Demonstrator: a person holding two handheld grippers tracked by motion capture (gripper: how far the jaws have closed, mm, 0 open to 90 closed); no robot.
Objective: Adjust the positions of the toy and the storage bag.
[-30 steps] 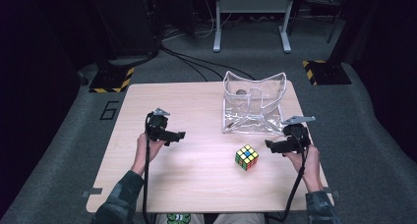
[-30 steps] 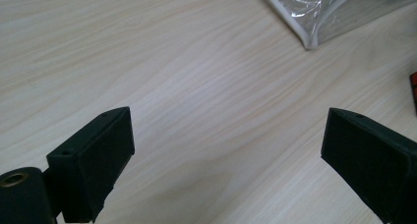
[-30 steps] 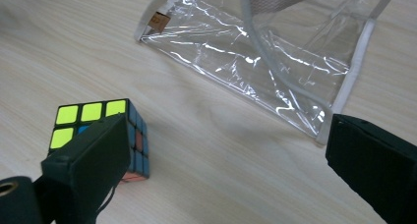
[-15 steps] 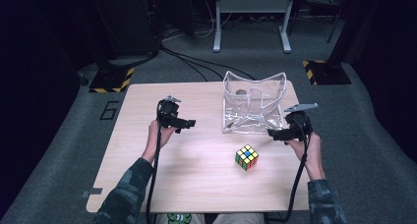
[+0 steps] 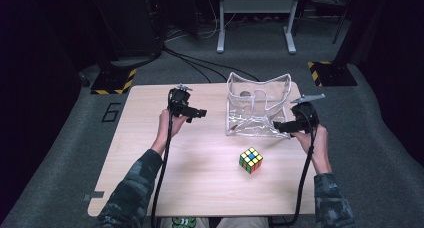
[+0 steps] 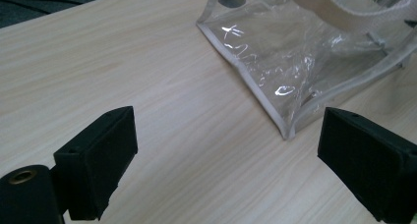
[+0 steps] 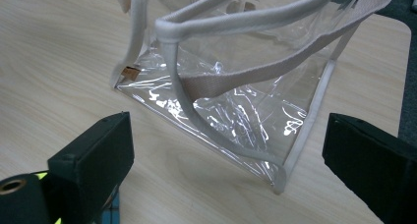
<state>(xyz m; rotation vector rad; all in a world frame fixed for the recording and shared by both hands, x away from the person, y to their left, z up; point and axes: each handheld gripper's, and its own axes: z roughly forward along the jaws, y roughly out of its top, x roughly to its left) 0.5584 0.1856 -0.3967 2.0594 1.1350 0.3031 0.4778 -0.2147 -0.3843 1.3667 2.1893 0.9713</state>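
Because the clear, floppy plastic tote bag with white fabric trim and handles (image 5: 257, 105) looks light, limp and slick, its stiffer bound edges or handles seem the best holds. It stands far of the multicoloured puzzle cube (image 5: 251, 160), at the wooden table's (image 5: 150, 153) far right. The left gripper (image 5: 192, 113) and right gripper (image 5: 282, 127) flank it, both wide open and empty.

On one wooden table (image 5: 150, 153): one clear plastic bag (image 5: 257, 105) with two pale straps, one multicoloured puzzle cube (image 5: 251, 160), and two handheld black grippers, left (image 5: 196, 114) and right (image 5: 281, 126), each with two jaws set wide apart.
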